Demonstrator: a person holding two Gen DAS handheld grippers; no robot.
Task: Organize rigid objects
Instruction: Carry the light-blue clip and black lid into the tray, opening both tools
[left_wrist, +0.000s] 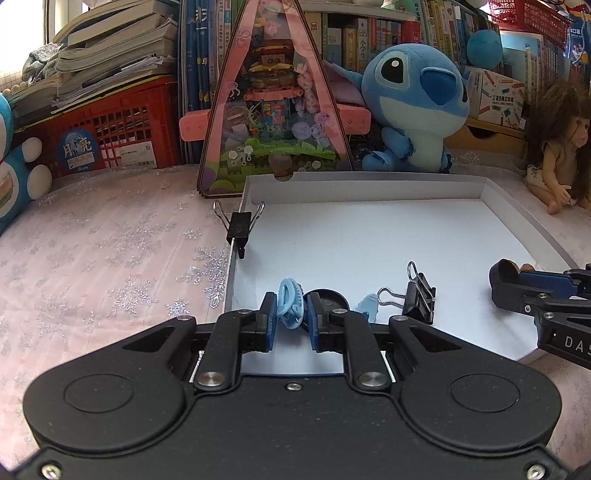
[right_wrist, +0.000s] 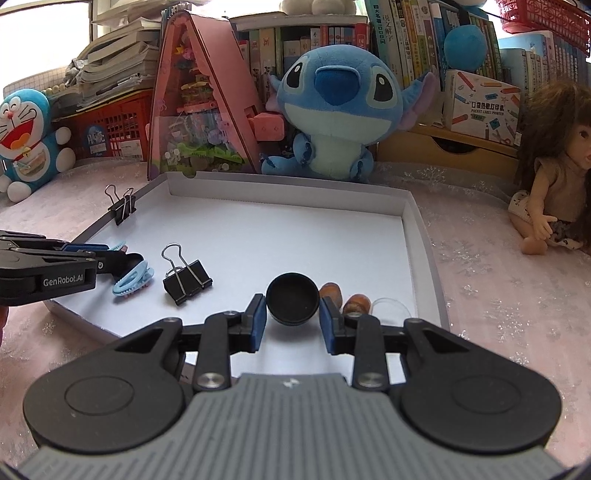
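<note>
A white shallow box (left_wrist: 369, 177) (right_wrist: 295, 184) lies on the pink cloth. My left gripper (left_wrist: 291, 317) is shut on a light blue hair claw clip (left_wrist: 290, 308), low over the box's near left part; it also shows in the right wrist view (right_wrist: 110, 258). A second blue clip (right_wrist: 133, 282) lies under it. My right gripper (right_wrist: 293, 314) is shut on a black round cap (right_wrist: 293, 302) near the box's front right; it also shows in the left wrist view (left_wrist: 509, 284). A black binder clip (right_wrist: 186, 280) (left_wrist: 419, 297) lies between them. Another binder clip (left_wrist: 240, 225) (right_wrist: 122, 208) grips the box's left wall.
Two brown nuts (right_wrist: 356, 304) and a clear lid (right_wrist: 391, 306) lie right of the cap. Behind the box stand a pink triangular toy case (left_wrist: 273, 110), a Stitch plush (right_wrist: 332, 110), a Doraemon plush (right_wrist: 26, 133), a red crate (left_wrist: 110, 125) and books. A doll (right_wrist: 554, 177) sits right.
</note>
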